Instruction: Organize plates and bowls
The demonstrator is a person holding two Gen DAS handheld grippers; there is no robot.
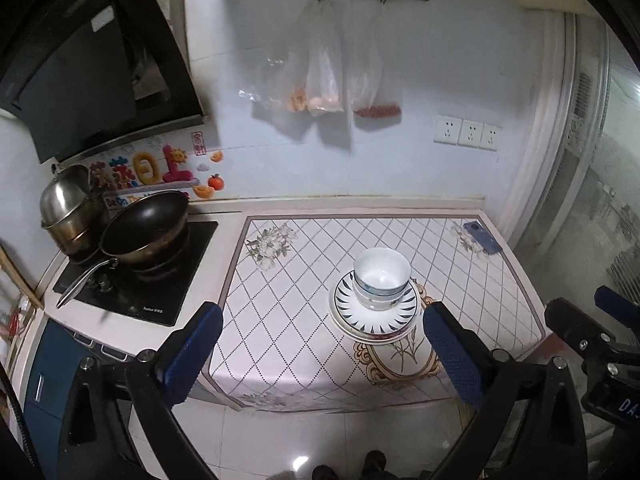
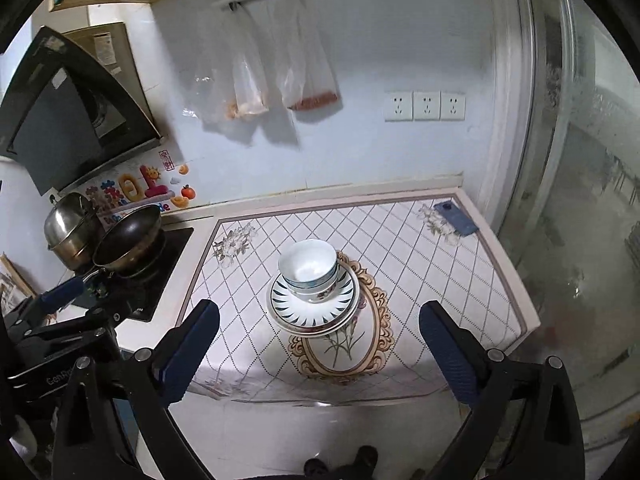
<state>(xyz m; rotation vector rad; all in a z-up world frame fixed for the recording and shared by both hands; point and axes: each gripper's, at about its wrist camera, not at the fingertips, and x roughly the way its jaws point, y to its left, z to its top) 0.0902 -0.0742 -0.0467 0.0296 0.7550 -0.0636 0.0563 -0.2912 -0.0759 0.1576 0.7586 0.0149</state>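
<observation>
Stacked white bowls [image 1: 382, 278] [image 2: 309, 270] rest on a stack of plates [image 1: 374, 316] [image 2: 314, 308] with a dark leaf-pattern rim, in the middle of the patterned counter mat [image 1: 288, 320] [image 2: 420, 264]. My left gripper [image 1: 322, 314] hangs open well above and in front of the stack, nothing between its blue pads [image 1: 192, 356]. My right gripper [image 2: 320, 312] is open too, held back from the counter with empty jaws. Each gripper shows at the edge of the other's view: the right one [image 1: 600, 332] and the left one [image 2: 60, 300].
A black wok [image 1: 144, 232] and a steel pot [image 1: 68, 204] sit on the hob [image 1: 168, 280] at the left. A blue phone [image 1: 482, 237] [image 2: 456, 218] lies at the mat's far right corner. Plastic bags [image 1: 324, 76] hang on the wall. A person's shoes [image 1: 348, 468] show on the floor below.
</observation>
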